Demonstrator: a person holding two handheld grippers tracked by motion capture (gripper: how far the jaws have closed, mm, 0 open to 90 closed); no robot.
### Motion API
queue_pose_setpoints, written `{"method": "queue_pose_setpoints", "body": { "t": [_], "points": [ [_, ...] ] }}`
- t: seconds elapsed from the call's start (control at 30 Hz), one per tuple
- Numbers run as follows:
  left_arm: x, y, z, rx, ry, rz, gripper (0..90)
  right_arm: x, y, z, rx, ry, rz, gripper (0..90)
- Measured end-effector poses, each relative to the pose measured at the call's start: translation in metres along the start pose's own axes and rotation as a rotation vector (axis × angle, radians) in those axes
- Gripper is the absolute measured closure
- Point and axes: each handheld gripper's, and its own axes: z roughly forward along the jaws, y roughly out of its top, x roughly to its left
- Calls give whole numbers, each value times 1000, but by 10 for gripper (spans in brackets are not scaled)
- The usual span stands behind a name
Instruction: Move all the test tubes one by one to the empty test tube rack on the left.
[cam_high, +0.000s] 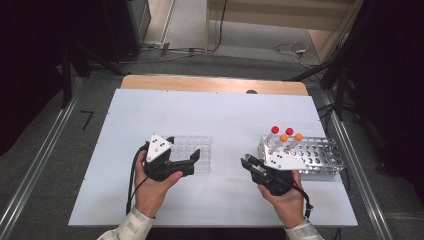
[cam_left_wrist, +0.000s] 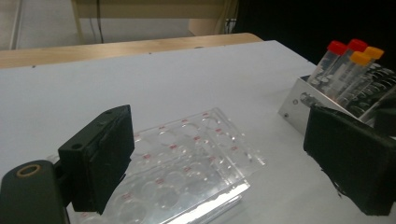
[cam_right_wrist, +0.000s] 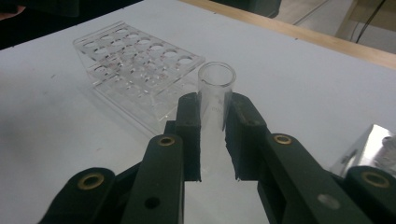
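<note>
Holding: right claw (cam_right_wrist: 212, 140) clamped on clear glass tube (cam_right_wrist: 215, 93), mouth open, above bare white tabletop (cam_high: 225, 115).
Left claw (cam_left_wrist: 224, 163): jaws wide apart, empty, over clear plastic rack (cam_left_wrist: 187, 163).
Right edge: perforated metal rack (cam_high: 320, 155), capped tubes (cam_high: 285, 135).
Room: open between racks.

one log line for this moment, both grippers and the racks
right gripper: shut on clear tube | left gripper: open, over clear rack | metal rack: four capped tubes
</note>
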Motion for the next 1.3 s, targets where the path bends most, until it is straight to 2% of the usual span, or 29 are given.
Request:
{"method": "queue_pose_setpoints", "body": {
  "t": [0.17, 0.2, 0.47, 0.7, 0.93, 1.03, 1.17, 1.3],
  "points": [
    [-12, 6, 9, 1, -25, 29, 108, 3, 2, 10, 12, 11, -12, 733],
    [-18, 7, 12, 2, -41, 39, 114, 3, 3, 12, 13, 12, -9, 734],
    [-35, 8, 24, 24, -115, 58, 190, 9, 7, 22, 22, 29, -26, 734],
    [-50, 8, 35, 37, -161, 97, 301, 18, 9, 31, 32, 46, -41, 734],
    [-56, 9, 41, 39, -184, 106, 423, 21, 11, 33, 29, 52, -52, 734],
    [-58, 9, 43, 41, -189, 115, 505, 22, 12, 33, 25, 48, -55, 733],
    [-59, 8, 43, 54, -224, 120, 591, 22, 11, 33, 27, 41, -59, 733],
    [-59, 7, 44, 64, -238, 122, 656, 22, 12, 33, 23, 35, -59, 734]
  ]
}}
